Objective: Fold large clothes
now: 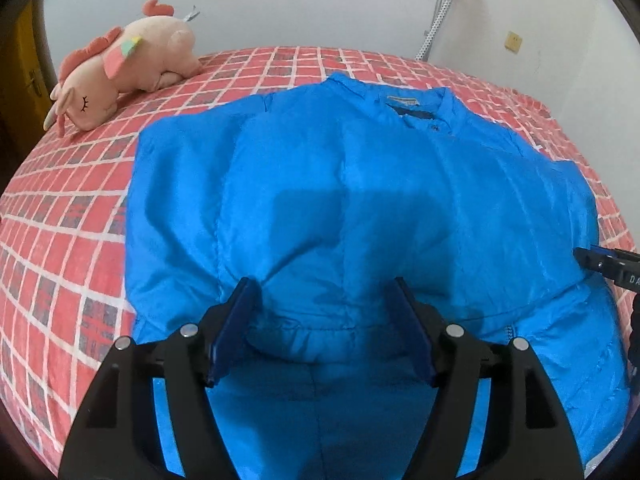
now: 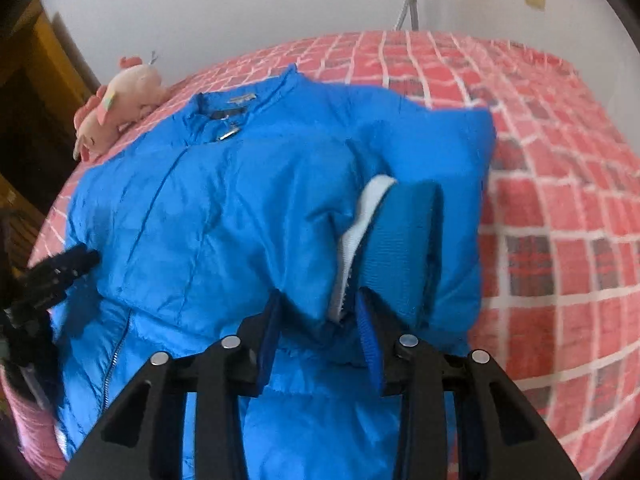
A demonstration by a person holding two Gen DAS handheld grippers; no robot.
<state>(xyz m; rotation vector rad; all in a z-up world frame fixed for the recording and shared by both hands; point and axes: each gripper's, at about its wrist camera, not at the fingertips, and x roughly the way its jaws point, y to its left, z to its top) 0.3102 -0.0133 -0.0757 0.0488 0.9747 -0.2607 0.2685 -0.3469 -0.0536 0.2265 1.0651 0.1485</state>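
While the bright blue padded jacket (image 1: 360, 200) lies spread across the bed's red and white checked cover (image 1: 80, 220), its collar points toward the far white wall (image 1: 300, 0) and its hem comes toward the cameras, so the long axis runs from near to far. And look at the left gripper (image 1: 324, 324): its dark blue pads (image 1: 236, 328) stand wide apart over the near hem, shiny fabric showing between them, neither pad pressing on it, so it is loose. Over in the right wrist view, the right gripper (image 2: 316, 320) is clamped on a bunched blue sleeve (image 2: 400, 240), with the ribbed cuff and a strip of white lining rising just beyond the fingertips. That sleeve lies doubled over the jacket's right side. The zip runs up the front toward the collar, where a small metal pull and a label show, though the label's wording is too small to read. The jacket's nearest part is cut off behind both black gripper frames. A pink plush toy (image 1: 128, 64) rests near the far left edge of the bed, apart from the jacket. The right view is blurred toward its edges.
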